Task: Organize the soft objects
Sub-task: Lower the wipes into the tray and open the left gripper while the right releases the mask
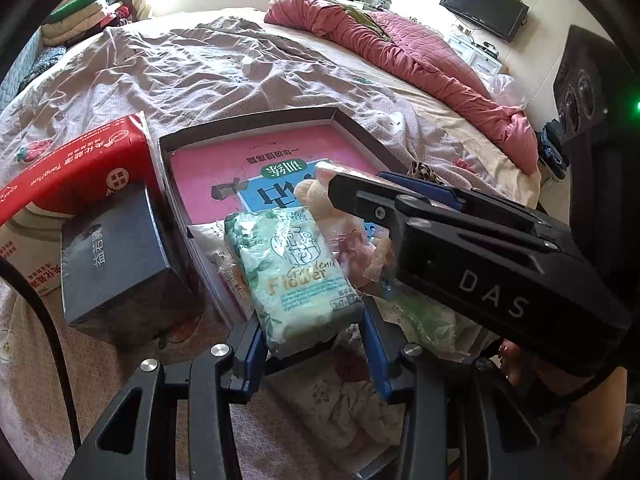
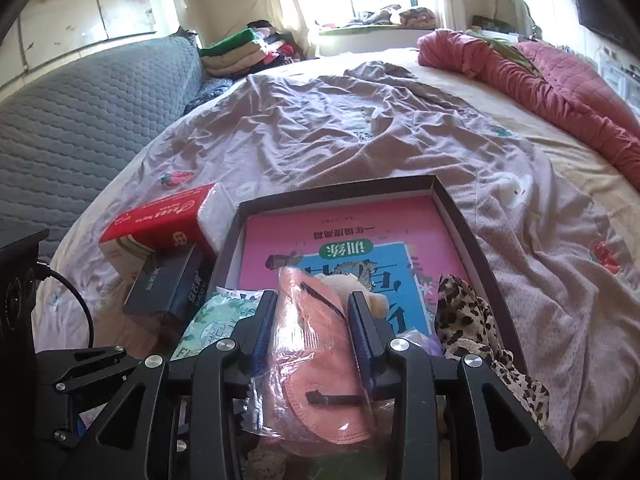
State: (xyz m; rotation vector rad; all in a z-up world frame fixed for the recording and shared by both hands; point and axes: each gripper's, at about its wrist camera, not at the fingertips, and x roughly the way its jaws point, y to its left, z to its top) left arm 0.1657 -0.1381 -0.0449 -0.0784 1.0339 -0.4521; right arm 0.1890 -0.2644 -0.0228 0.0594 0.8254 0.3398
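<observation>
A pale green soft tissue pack point(image 1: 288, 276) stands between the blue pads of my left gripper point(image 1: 314, 340), which is shut on its lower end over the near edge of a shallow dark box point(image 1: 248, 124). A pink book point(image 1: 280, 160) lies flat in the box. My right gripper point(image 2: 312, 328) has a pink face mask in a clear bag point(image 2: 312, 360) between its pads, and the bag touches both. The mask's tip rests against a beige plush toy point(image 2: 376, 300) in the box. A leopard-print cloth point(image 2: 472, 320) hangs over the box's right rim.
A red tissue carton point(image 1: 80, 168) and a dark blue box point(image 1: 116, 264) sit left of the box on the rumpled bedspread point(image 2: 360, 120). A pink quilt point(image 2: 540, 80) lies bunched at the far right. A grey padded headboard point(image 2: 80, 120) is on the left.
</observation>
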